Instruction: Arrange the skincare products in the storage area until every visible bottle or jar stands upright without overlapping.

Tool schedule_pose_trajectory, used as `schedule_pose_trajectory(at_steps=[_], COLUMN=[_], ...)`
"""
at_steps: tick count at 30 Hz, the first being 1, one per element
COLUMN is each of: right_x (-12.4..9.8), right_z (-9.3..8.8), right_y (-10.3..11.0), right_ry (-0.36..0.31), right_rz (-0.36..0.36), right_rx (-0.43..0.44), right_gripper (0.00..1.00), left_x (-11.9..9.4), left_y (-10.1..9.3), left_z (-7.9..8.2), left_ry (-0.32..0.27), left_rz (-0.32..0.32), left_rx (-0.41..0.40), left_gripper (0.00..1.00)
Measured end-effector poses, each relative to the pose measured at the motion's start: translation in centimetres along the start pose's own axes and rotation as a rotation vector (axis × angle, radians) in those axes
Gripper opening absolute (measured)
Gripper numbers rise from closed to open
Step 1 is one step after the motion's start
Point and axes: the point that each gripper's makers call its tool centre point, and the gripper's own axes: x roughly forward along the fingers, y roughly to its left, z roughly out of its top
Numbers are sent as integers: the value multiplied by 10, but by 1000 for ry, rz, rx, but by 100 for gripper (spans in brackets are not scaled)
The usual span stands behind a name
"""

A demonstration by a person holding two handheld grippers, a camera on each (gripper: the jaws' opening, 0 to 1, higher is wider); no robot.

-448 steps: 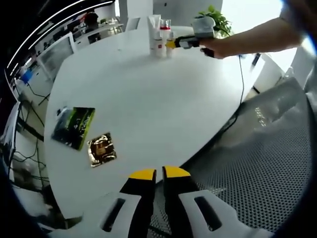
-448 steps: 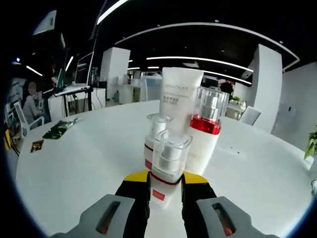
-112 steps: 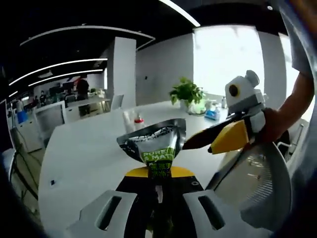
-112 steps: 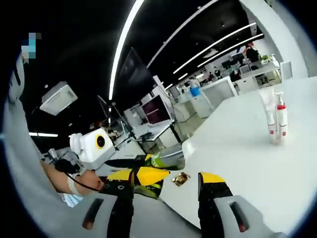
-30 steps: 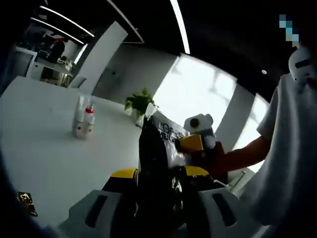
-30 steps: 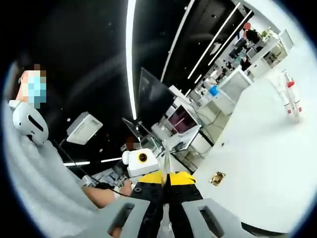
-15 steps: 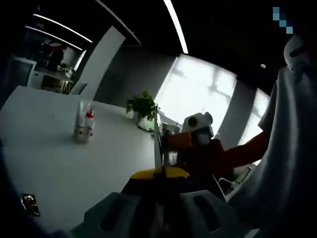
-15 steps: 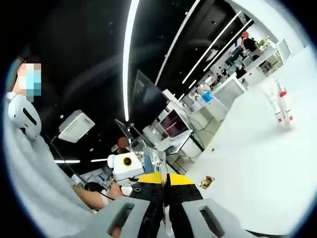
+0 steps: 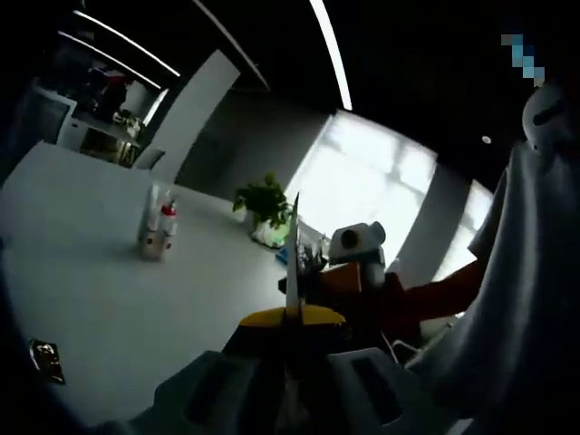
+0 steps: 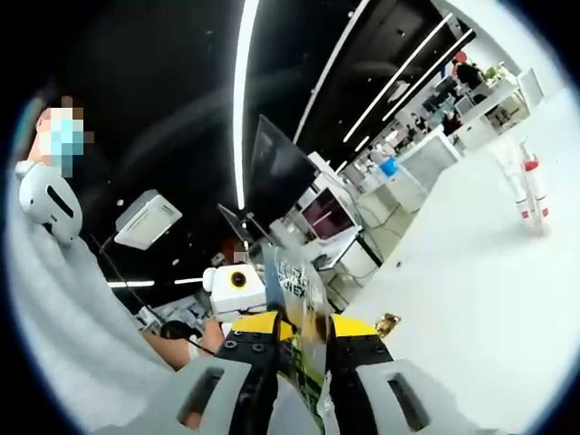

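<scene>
Right gripper view: both tools (image 10: 304,331) pinch one sachet (image 10: 294,290).

Potted plant (image 9: 264,201) at the white table's (image 9: 109,299) far edge; ceiling light strips (image 10: 243,91).

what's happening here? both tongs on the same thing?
Yes. A person holds a flat foil sachet up in the air between both tongs: the left tongs grip it edge-on, and the right tongs pinch it from the other side. The skincare bottles stand upright in a tight cluster far off on the white table. A small gold sachet lies flat near the table's edge.
</scene>
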Motion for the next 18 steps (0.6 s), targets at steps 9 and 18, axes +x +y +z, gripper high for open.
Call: schedule_pose_trajectory(at_steps=[9,18], right_x=[6,8], right_z=[-7,6], right_y=[6,14], right_ry=[65,20], right_rz=[51,152], right_rx=[5,127], right_gripper=[0,0], left_x=[-2,-3], left_y=[7,7], left_z=[19,35], left_ry=[-77,-123], left_rz=[-43,-150], left_rx=[-122,-225], left_gripper=[0,2])
